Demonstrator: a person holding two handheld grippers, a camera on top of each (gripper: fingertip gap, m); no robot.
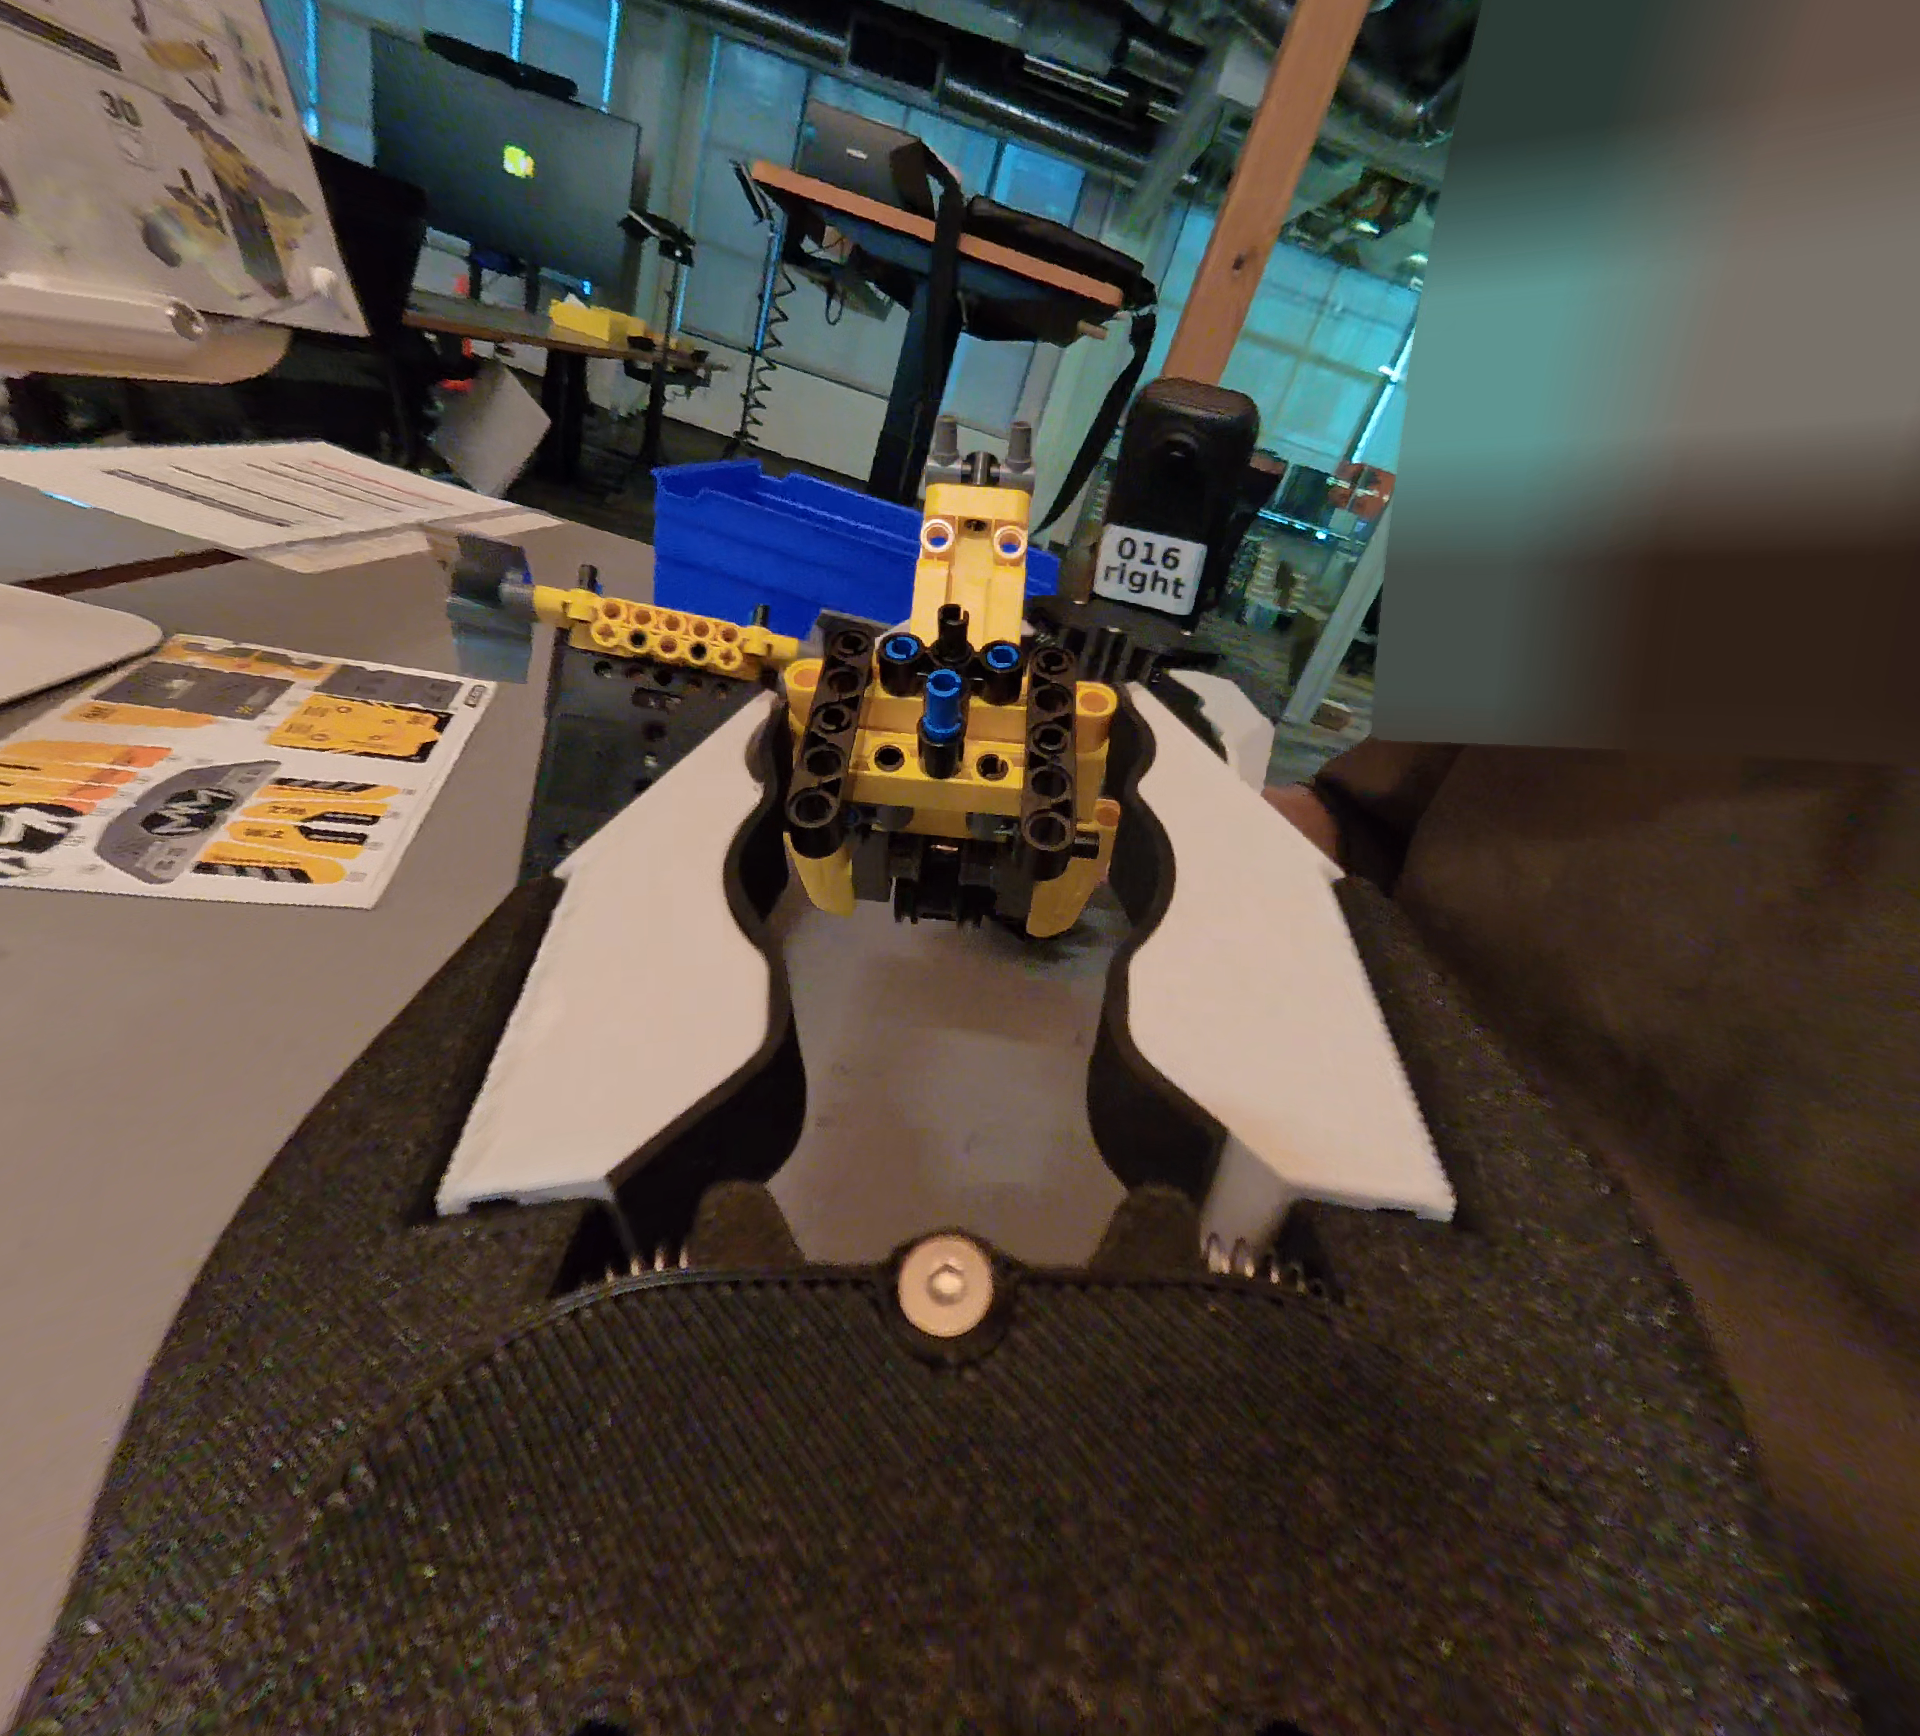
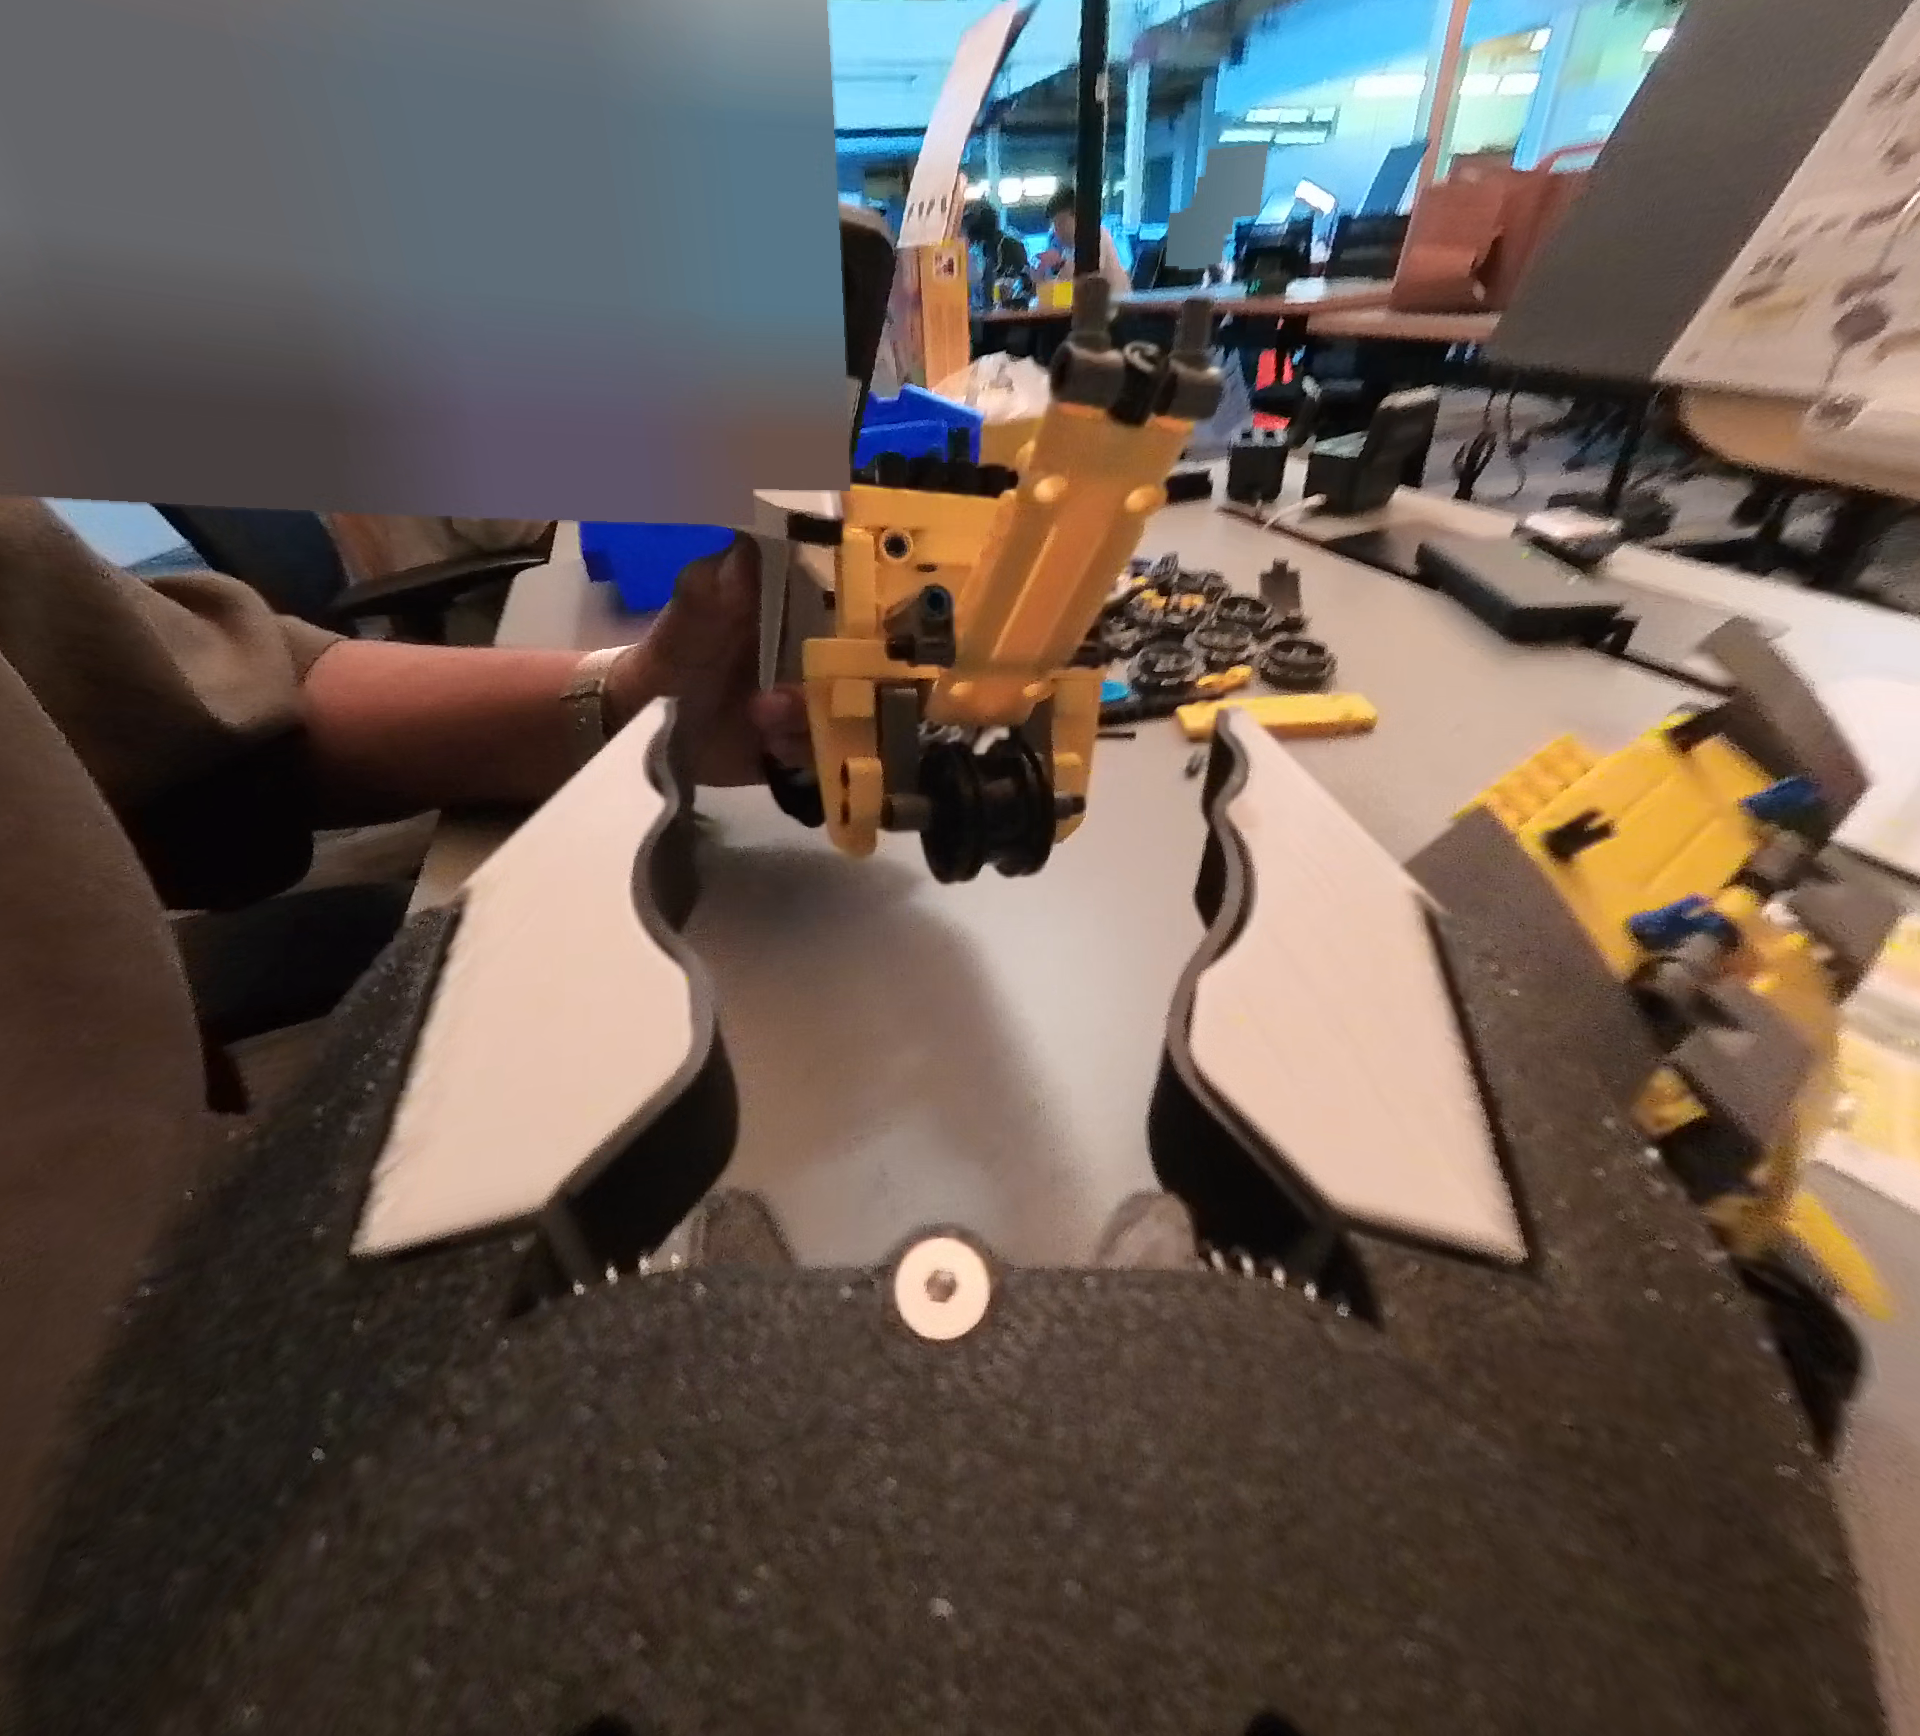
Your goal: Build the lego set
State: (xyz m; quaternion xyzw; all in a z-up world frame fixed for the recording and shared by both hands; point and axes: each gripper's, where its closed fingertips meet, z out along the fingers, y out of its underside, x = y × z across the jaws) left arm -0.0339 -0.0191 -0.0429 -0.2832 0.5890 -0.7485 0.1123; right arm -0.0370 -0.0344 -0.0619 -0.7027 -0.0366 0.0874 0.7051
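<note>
A yellow-and-black brick-built model (image 1: 951, 741), studded with blue pins and topped by a pair of grey connectors, sits clamped between the two white fingers of the left gripper (image 1: 951, 782), whose jaws press against its black perforated side beams. The model hangs just above the grey table (image 1: 208, 1115). In the right wrist view the same model (image 2: 966, 637) appears side-on, tilted, with a black pulley wheel (image 2: 982, 808) at its lower end; the left gripper's white finger (image 2: 774, 590) shows against its far side, with a person's hand (image 2: 696, 678) behind it. The right gripper (image 2: 951, 813) sits close in front of the model with its jaws spread wide and nothing between them, the wheel hanging above the gap between the fingertips. Off to that gripper's right, a second, larger yellow assembly (image 2: 1683, 897) lies blurred on the table. Beyond the model lie a heap of small black tyres and rings (image 2: 1205, 637) and a loose yellow beam (image 2: 1288, 715). In the left wrist view, a yellow perforated beam (image 1: 665, 632) on a dark block stands to the left of the model, a blue bin (image 1: 769, 533) behind it, and the right gripper's black camera housing (image 1: 1184, 471) behind it to the right. A sticker sheet (image 1: 229, 772) lies flat on the table to the left, and an open instruction booklet (image 1: 145, 97) stands propped above it.
</note>
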